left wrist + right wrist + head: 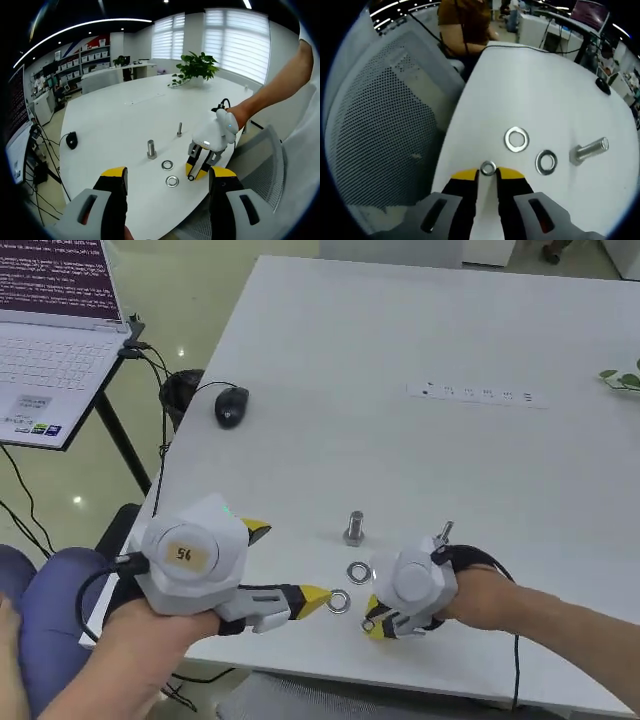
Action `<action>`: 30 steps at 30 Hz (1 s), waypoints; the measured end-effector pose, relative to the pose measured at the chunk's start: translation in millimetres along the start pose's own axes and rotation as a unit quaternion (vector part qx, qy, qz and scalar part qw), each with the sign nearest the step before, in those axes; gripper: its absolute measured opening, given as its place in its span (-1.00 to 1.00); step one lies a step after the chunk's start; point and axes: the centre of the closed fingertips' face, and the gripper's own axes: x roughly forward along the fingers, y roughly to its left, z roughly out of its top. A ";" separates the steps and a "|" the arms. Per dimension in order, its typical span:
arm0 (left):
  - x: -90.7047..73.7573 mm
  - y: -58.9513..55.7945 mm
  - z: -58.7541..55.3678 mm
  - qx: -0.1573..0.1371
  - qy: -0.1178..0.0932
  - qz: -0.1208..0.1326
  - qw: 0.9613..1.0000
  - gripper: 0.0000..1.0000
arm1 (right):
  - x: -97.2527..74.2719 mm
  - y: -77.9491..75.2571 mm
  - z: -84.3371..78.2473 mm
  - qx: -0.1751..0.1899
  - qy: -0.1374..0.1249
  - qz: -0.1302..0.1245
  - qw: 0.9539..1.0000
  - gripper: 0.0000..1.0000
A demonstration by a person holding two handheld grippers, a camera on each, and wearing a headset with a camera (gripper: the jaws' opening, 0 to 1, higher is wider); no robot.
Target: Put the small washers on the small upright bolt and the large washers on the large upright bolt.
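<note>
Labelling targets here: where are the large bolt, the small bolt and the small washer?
large bolt [354, 524], head view, its upright shank.
small bolt [445, 532], head view, its upright shank.
small washer [483, 168], right gripper view, its metal ring.

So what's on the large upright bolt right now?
Nothing yet: the large bolt stands bare, with nothing covering it. Two large washers lie flat on the table beside it.
</note>
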 end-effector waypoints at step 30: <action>-7.6 -5.5 -3.7 -0.010 0.000 0.019 1.000 0.30 | -4.1 -2.8 -8.1 0.088 -0.037 -0.036 0.995 -0.75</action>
